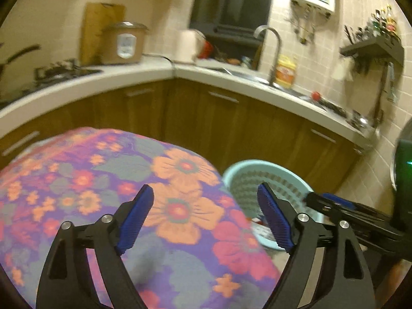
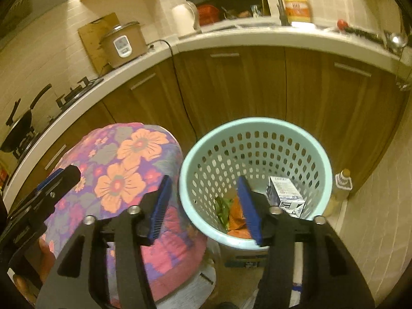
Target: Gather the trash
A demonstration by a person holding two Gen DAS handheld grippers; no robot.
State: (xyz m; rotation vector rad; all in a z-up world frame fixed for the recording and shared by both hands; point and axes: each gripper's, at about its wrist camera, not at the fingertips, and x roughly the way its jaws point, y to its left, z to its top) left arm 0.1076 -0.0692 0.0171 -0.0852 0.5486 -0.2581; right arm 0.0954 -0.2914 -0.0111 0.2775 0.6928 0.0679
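Both grippers, left gripper [image 1: 206, 216] and right gripper [image 2: 203, 206], are standing open and empty; low in the basket [image 2: 195, 154], the carton [image 2: 285, 195] is looking light and crushable, best pinched across its flat sides.

No lettering can be read in either view. The yellow bottle [image 2: 296, 5] by the sink bears a red label, the rice cooker [image 2: 123, 43] a pale panel, and the carton [image 2: 285, 195] in the basket [image 2: 257, 128] blue print, all too blurred.
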